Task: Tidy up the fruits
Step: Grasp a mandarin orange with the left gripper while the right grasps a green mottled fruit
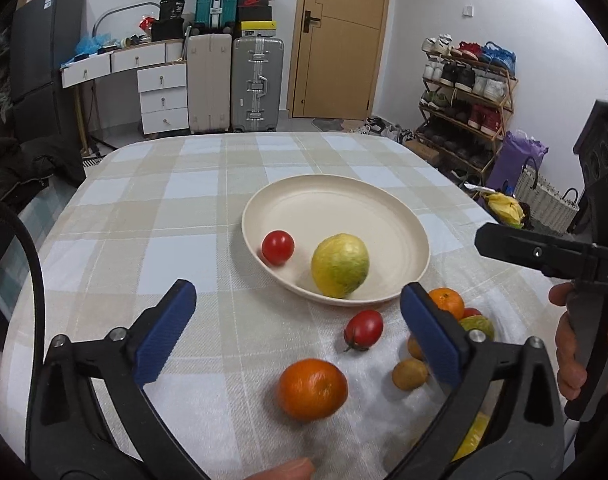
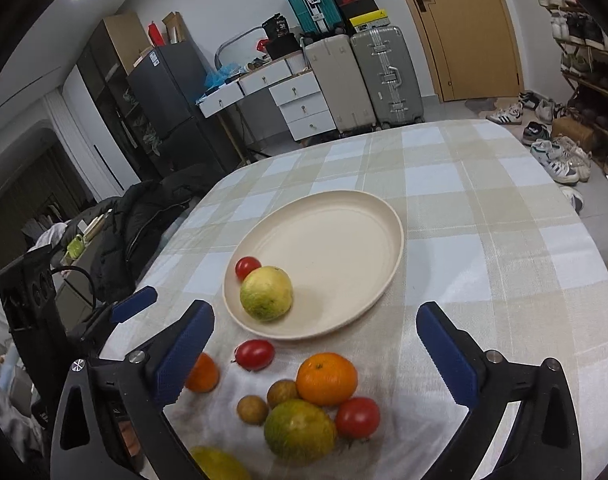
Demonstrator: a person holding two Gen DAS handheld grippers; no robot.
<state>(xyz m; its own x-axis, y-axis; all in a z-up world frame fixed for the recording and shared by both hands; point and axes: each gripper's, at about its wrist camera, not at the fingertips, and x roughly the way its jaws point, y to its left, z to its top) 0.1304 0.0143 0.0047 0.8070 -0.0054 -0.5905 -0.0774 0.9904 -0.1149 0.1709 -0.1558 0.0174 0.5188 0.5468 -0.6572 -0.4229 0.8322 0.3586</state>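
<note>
Cream-coloured round plate (image 2: 344, 216) already carries a yellow-green guava (image 2: 266, 294) and a small red tomato (image 2: 247, 267); both grippers (image 1: 297, 308) (image 2: 316, 332) are spread wide and empty. Loose fruit on the checked tablecloth (image 2: 484, 208) is best taken singly, the nearest orange mandarin (image 1: 312, 389) being centred between the pads before closing

The left gripper (image 1: 297, 330) fills the lower part of its own view, its blue-padded jaws spread wide with nothing pressed between them. The right gripper (image 2: 316, 346) sits likewise at the bottom of its view, jaws gaping and holding nothing. At the right edge of the left view a hand (image 1: 572, 344) wraps the right gripper's black handle. A fingertip (image 1: 291, 470) shows at that view's bottom edge.
</note>
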